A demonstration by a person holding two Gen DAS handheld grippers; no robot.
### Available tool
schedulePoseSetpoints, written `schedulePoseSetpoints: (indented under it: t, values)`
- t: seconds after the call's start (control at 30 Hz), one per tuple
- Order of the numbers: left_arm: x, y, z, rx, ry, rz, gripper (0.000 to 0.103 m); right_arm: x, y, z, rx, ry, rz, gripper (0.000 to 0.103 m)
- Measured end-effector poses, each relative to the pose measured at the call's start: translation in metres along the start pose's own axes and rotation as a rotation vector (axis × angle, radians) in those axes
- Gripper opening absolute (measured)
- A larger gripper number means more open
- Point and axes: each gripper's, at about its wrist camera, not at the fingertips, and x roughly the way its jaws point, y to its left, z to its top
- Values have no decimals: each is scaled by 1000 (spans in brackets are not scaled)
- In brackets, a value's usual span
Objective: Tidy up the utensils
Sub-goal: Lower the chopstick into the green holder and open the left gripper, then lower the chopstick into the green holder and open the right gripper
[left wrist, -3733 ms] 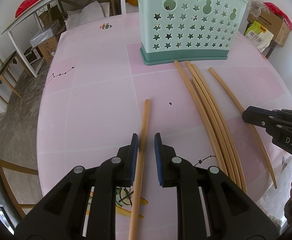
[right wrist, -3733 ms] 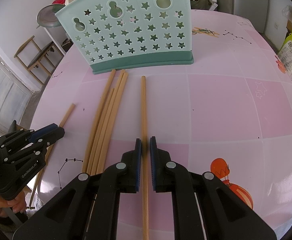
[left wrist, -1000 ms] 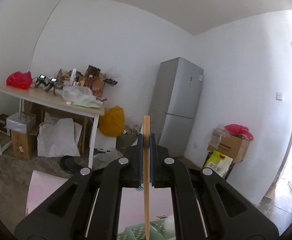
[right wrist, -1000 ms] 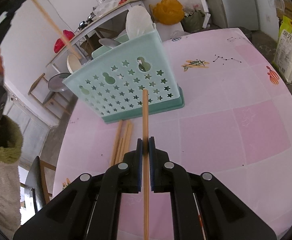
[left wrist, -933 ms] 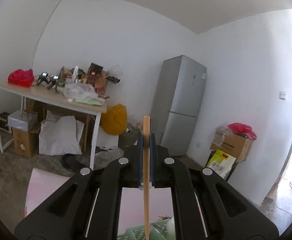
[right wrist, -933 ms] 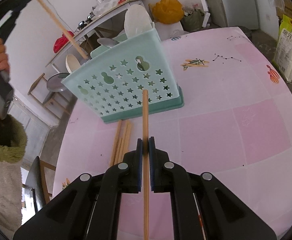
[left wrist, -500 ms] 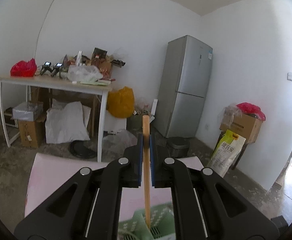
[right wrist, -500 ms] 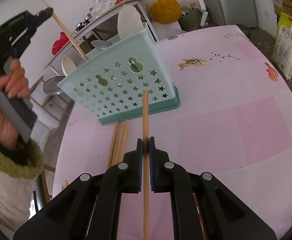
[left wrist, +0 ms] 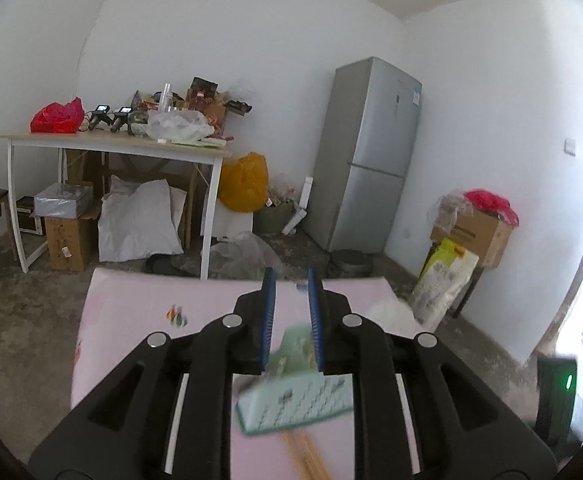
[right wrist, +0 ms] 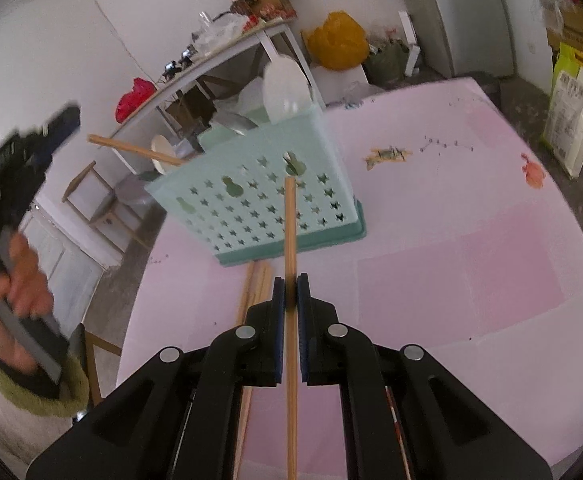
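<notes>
My left gripper is open and empty, held above the mint-green utensil basket, which shows blurred below its fingers. In the right wrist view the left gripper is at the far left, clear of a wooden chopstick that leans out of the basket. My right gripper is shut on another wooden chopstick and holds it above the pink table, pointing at the basket's front wall. Several loose chopsticks lie on the table in front of the basket.
The pink table reaches right and forward of the basket. A white spoon and other utensils stand in the basket. Beyond the table are a cluttered white side table, a fridge, boxes and bags.
My left gripper has opened and let go of its chopstick, which now leans in the basket. The left gripper has pulled away. My right gripper still holds its chopstick, a little nearer the basket.
</notes>
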Motion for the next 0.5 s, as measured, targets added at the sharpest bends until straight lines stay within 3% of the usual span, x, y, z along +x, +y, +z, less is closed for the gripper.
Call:
schedulePoseSetpoints:
  t: [0.27,0.5]
  values:
    - [-39,15,-57,-5,147,9,15,-38,20,17,-53,-91,29,6]
    - [-44,27,-102,-36,249,29,15,-70,51,63,-161,-219,66,6]
